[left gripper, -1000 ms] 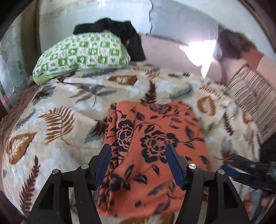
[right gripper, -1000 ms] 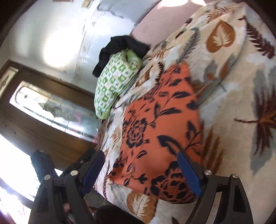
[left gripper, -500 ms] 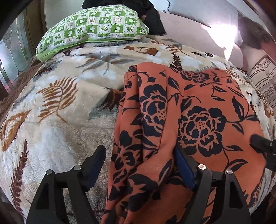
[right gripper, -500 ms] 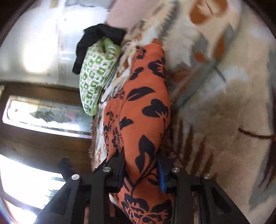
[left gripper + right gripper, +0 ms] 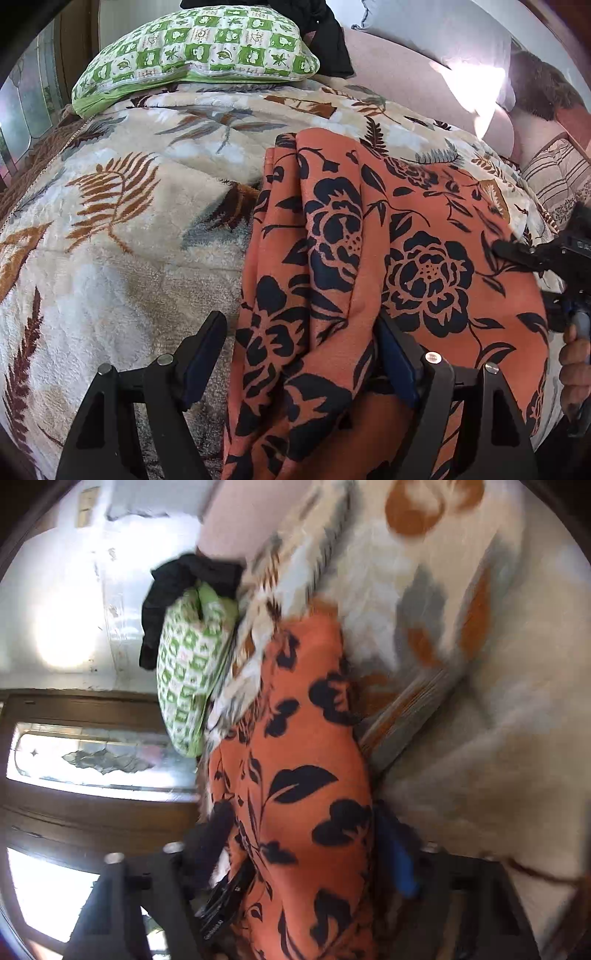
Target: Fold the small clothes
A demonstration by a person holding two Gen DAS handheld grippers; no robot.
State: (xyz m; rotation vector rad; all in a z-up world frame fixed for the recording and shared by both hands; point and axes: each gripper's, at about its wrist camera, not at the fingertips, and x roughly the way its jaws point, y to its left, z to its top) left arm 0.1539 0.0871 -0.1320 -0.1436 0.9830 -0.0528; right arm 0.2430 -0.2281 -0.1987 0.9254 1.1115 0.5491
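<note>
With the orange black-flowered cloth (image 5: pixel 388 258) lying at the leaf-print blanket's (image 5: pixel 129 240) near edge, my right gripper (image 5: pixel 299 853) clamps its edge and my left gripper (image 5: pixel 299 354) straddles a bunched ridge unclosed, so I risk pulling unevenly and skewing the fold.

No text, brand or number can be read anywhere in either view. In the right wrist view a thin line of pale lettering runs along a black plastic piece (image 5: pixel 218 919) low in the frame, but it is too small and blurred to make out. The green-and-white checked pillow (image 5: pixel 199 48) carries only little leaf and plant motifs in its squares, with no words among them.
</note>
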